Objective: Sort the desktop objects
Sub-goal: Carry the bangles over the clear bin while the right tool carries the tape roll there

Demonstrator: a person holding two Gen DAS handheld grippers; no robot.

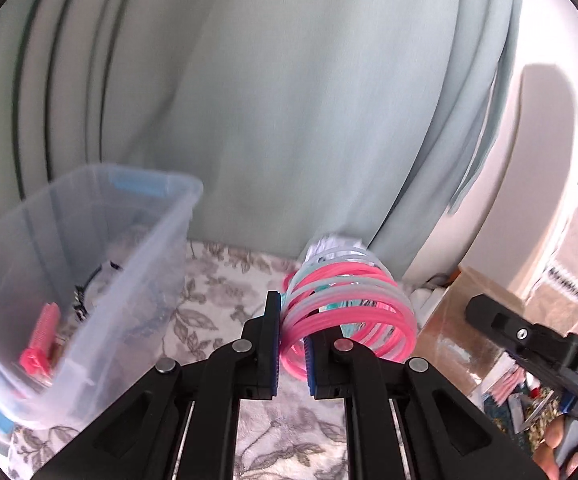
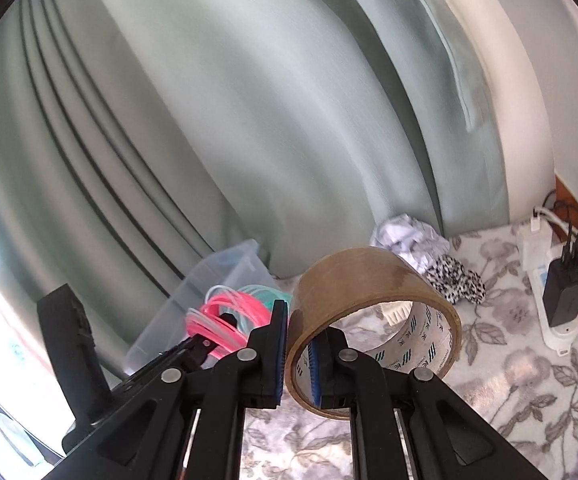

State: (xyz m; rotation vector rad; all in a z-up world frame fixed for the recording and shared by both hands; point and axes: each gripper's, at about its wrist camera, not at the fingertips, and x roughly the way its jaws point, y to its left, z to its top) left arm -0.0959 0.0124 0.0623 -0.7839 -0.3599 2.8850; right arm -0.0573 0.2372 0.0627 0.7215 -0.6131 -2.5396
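My left gripper (image 1: 291, 344) is shut on a bundle of pink, white and teal plastic cords (image 1: 349, 304), held above the flowered cloth. It also shows at the left of the right wrist view (image 2: 225, 320). My right gripper (image 2: 303, 354) is shut on the wall of a brown packing tape roll (image 2: 373, 312), one finger inside the ring and one outside. The roll is lifted off the cloth. The right gripper's body (image 1: 529, 340) shows at the right edge of the left wrist view.
A clear plastic bin (image 1: 89, 264) with a pink item (image 1: 41, 340) inside stands at left, also seen in the right wrist view (image 2: 217, 280). Crumpled paper (image 2: 405, 236), a spotted fabric piece (image 2: 453, 276) and a white power strip with a black charger (image 2: 561, 296) lie at right. Green curtain behind.
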